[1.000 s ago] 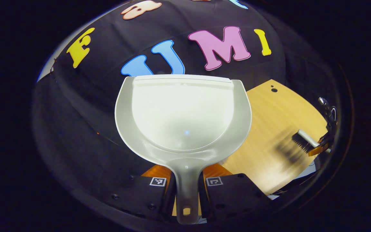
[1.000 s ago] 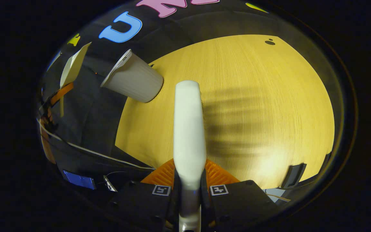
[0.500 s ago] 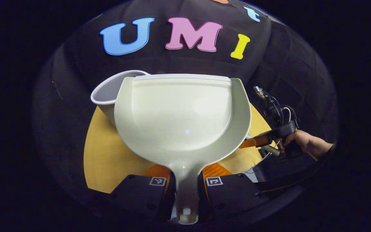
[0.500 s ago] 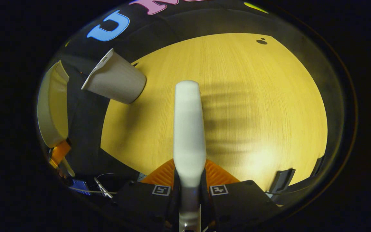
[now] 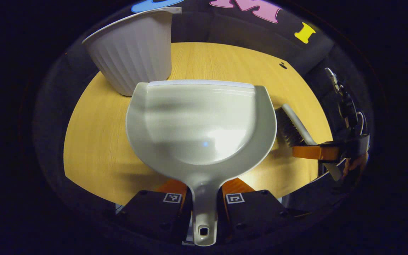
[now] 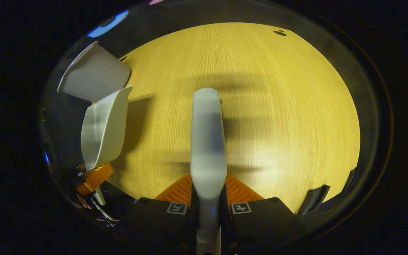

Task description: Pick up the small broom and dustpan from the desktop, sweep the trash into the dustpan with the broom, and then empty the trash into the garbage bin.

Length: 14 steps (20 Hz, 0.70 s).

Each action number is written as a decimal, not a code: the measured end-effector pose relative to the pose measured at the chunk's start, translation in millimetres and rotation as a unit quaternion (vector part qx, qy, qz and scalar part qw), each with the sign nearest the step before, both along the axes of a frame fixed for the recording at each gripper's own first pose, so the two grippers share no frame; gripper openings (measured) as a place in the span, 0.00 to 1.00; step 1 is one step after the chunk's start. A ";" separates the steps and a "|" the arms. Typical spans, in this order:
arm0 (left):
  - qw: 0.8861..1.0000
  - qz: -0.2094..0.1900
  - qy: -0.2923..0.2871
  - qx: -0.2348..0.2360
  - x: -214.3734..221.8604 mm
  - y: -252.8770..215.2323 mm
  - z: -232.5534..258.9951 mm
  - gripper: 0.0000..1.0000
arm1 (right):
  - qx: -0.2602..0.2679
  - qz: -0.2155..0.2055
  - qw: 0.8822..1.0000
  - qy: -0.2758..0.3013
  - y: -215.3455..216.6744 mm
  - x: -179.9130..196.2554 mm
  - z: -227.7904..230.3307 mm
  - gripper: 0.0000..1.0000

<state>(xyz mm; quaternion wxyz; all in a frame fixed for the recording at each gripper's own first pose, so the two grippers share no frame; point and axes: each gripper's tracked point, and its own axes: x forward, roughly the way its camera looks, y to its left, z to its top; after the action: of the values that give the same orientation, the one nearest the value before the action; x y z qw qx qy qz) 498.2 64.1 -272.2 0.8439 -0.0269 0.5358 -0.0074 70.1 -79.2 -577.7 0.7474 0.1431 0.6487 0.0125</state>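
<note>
a: left hand-held gripper is clamped on the dustpan handle, both fingers pressing it, pan held flat out ahead over the desk.

b: and the pan looks bare inside, just a glare spot on the scoop. the garbage bin?

a: white ribbed garbage bin stands on the desk at the far left corner, just beyond the pan's front lip, open end up.

b: from the right gripper view the bin sits at the far left edge, with the dustpan seen side-on just in front of it, near but i can't tell if they touch.

a: right hand-held gripper is closed on the small broom, fingers squeezing its white handle from both sides, the handle pointing straight ahead above the desk.

b: in the left gripper view that small broom shows off to the right of the pan, dark bristles pointing down toward the wood, orange fingers gripping the handle.

a: bristles low, whether they touch the desk i can't tell. their shadow lies across the wood.
</note>
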 end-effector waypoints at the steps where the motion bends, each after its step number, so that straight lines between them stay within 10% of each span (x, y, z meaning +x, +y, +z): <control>1: 1.000 0.004 0.005 0.001 -0.3 -6.4 6.2 0.29 | -0.004 0.002 1.000 0.000 2.1 3.7 -1.8 0.31; 9: 0.997 0.035 0.065 -0.016 -5.7 -15.3 3.5 0.29 | -0.011 -0.003 0.999 0.047 26.0 12.7 -19.5 0.22; 13: 0.996 0.029 0.078 -0.018 -4.5 -15.6 6.4 0.30 | -0.014 0.002 0.999 0.040 23.7 25.0 -7.9 0.43; 14: 0.997 0.026 0.078 -0.013 -5.1 -14.8 5.8 0.31 | -0.015 0.004 0.999 0.042 24.0 23.2 -9.7 0.23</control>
<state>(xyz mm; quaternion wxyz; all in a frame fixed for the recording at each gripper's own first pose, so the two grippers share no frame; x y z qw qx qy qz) 493.2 49.4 -266.4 0.7988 -0.0524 0.5992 0.0097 93.4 -55.1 -587.3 0.7216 0.1295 0.6801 -0.0007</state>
